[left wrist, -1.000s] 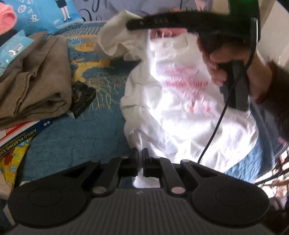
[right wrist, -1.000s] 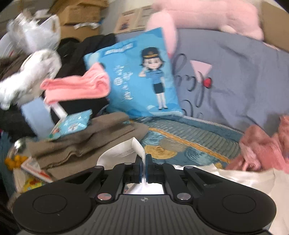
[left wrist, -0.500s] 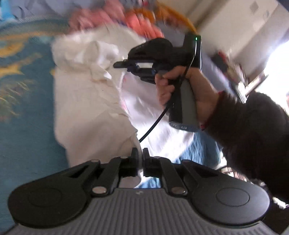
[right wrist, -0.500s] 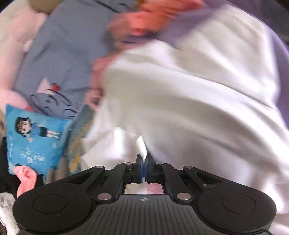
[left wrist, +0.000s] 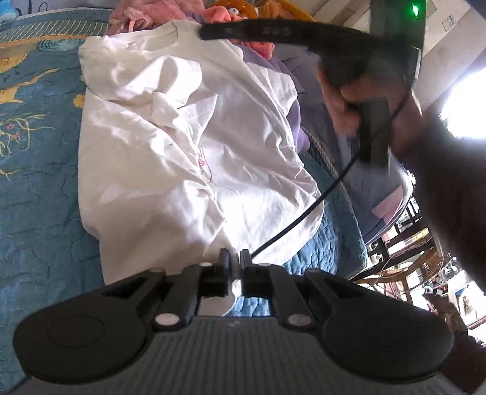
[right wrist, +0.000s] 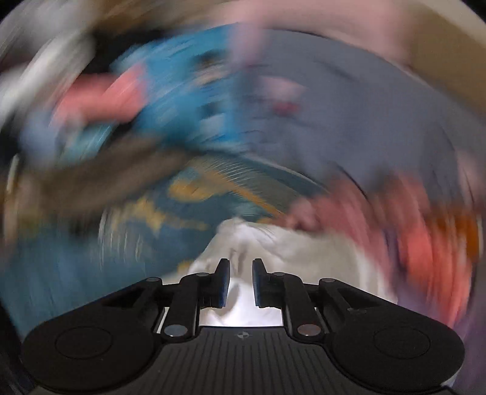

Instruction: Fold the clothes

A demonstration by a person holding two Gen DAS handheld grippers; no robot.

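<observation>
A white T-shirt (left wrist: 188, 145) lies crumpled and doubled over on the blue quilt (left wrist: 36, 194), collar at the far end. My left gripper (left wrist: 234, 259) is shut on the shirt's near edge, and a tuft of white cloth shows between its pads. In the left wrist view a hand holds my right gripper (left wrist: 206, 32) above the collar end, seen from the side. The right wrist view is heavily blurred. There my right gripper (right wrist: 241, 273) has its jaws opening, with a clear gap between the pads. White cloth (right wrist: 273, 249) lies beneath them, not pinched.
Pink clothes and an orange plush (left wrist: 237, 12) are heaped beyond the collar, and a purple garment (left wrist: 285, 73) lies to its right. The bed edge drops off at right, with furniture (left wrist: 410, 243) below. A blurred blue pillow (right wrist: 188, 91) and brown garment (right wrist: 106, 182) lie to the left.
My left gripper swung right with the shirt edge, so the shirt now lies doubled over. My right gripper let go of the cloth, its jaws parted, and it is swinging fast.
</observation>
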